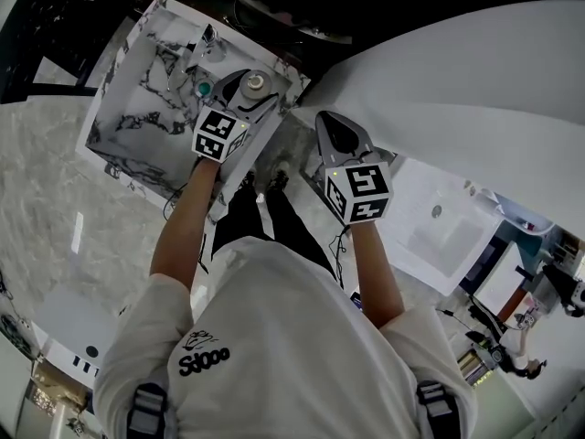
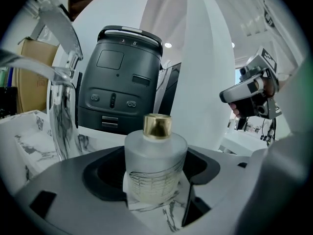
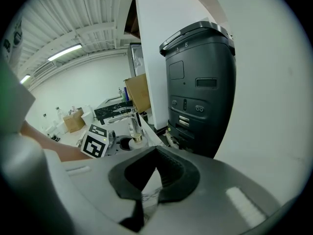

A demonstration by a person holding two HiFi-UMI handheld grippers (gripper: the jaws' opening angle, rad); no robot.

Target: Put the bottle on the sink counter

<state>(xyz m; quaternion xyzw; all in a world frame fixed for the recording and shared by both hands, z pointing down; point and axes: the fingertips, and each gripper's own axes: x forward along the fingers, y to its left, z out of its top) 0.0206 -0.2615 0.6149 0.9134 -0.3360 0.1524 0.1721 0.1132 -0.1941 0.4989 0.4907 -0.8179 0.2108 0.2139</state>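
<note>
My left gripper (image 1: pixel 248 86) is clamped on the frosted bottle (image 2: pixel 155 163) with the gold cap. The bottle stands upright just beside the chrome faucet (image 2: pixel 61 94), its base on the marble sink counter (image 2: pixel 32 144). My right gripper (image 3: pixel 156 151), well apart from the faucet, has its jaws together and holds nothing.

Digits "3 8" on dark grey machine (image 2: pixel 121 77) top, print like "Sdooo" on white shirt (image 1: pixel 274 337)
</note>
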